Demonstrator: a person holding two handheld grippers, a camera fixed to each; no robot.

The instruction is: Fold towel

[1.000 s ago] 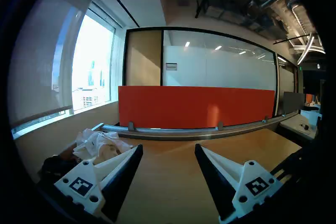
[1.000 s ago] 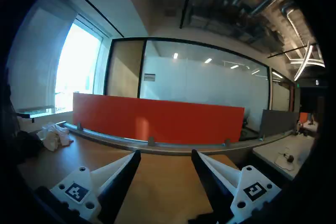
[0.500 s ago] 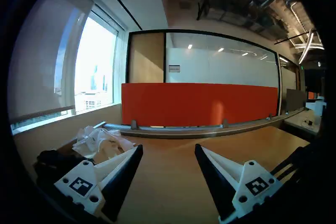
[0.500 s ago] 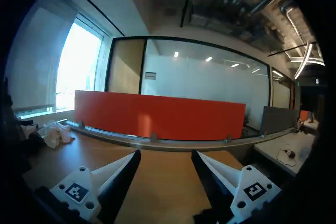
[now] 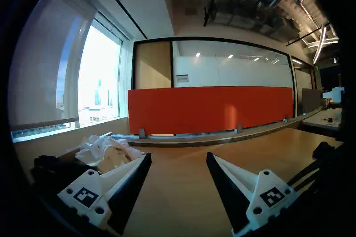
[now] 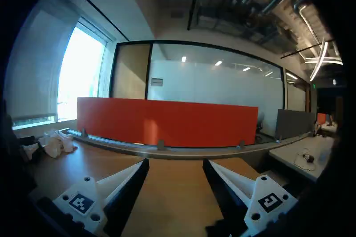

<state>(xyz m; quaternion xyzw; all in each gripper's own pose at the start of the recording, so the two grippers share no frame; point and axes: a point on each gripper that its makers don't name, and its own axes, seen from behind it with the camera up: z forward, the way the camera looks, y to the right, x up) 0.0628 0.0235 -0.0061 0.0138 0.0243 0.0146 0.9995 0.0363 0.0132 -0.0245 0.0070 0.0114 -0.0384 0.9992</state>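
In the left gripper view, I am holding the left tongs (image 5: 178,179) released, with nothing between the fingers, and the gap is matching the one from a second ago. The view is levelling: the orange partition (image 5: 209,109) is now sitting nearly straight where it was slanting before, and a dark object (image 5: 49,166) at the lower left is coming further into sight. The towel (image 5: 103,150) is lying crumpled on the bench (image 5: 267,148) beside that object, ahead and to the left of the left finger and apart from it, and it is keeping almost the same place in the picture. In the right gripper view, the right tongs (image 6: 175,179) are likewise spread and carrying nothing, unchanged in opening. Here too the horizon is settling only slightly, and the towel (image 6: 53,143) is sitting far to the left on the bench (image 6: 102,161), well apart from these tongs. I am judging that only the aim is being corrected. No grasp is starting, the towel is unfolded, and the approach is still outstanding.
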